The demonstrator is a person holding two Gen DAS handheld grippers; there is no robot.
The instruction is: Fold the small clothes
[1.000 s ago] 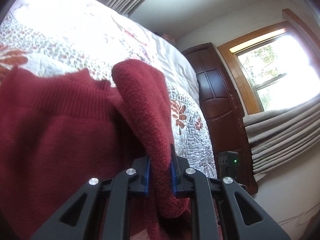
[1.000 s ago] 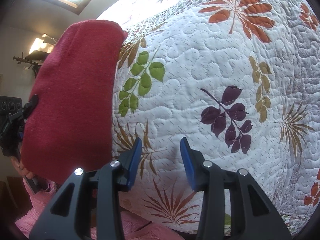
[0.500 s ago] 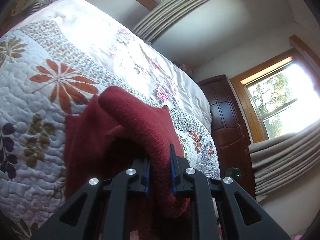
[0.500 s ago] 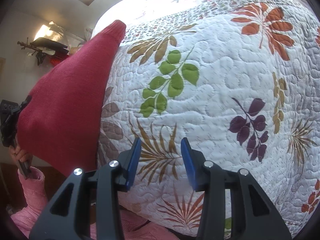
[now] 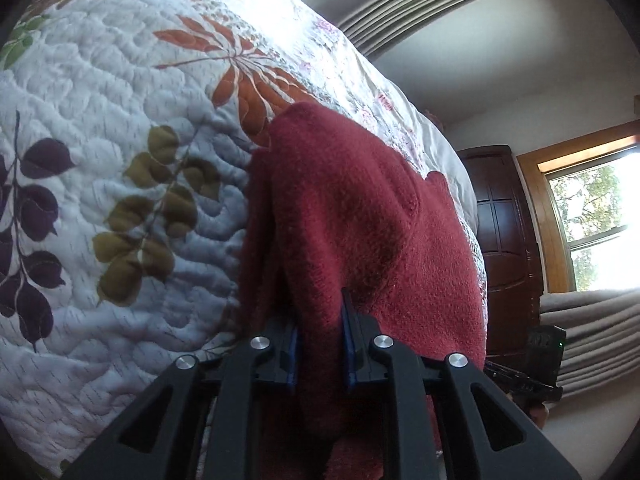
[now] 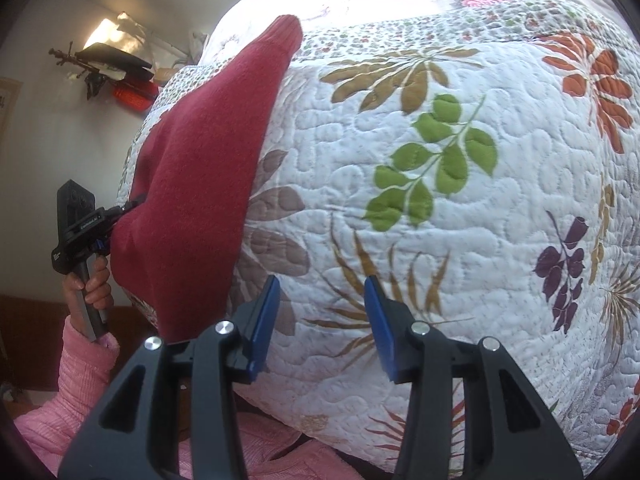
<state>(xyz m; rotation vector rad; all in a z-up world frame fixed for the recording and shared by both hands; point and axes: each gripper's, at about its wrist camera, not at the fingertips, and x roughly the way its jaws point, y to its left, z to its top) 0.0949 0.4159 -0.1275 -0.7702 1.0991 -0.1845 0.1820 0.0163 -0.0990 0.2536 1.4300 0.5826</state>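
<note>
Quilted leaf-print bedspread (image 6: 440, 208) under red knit garment (image 5: 360, 220); dark wooden door (image 5: 504, 248) beyond.

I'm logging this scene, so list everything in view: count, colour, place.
red knit garment: one, dark red, draped at the bed's edge, pinched by the left gripper
quilt: one, white with coloured leaf prints, covering the bed
wooden door: one, dark brown, beyond the bed
window: one, wood-framed, bright, beside the door
left gripper: one, black with blue pads, shut on the garment
right gripper: one, black with blue pads, open above the quilt
hand: one, pink sleeve, holding the left gripper's handle
</note>
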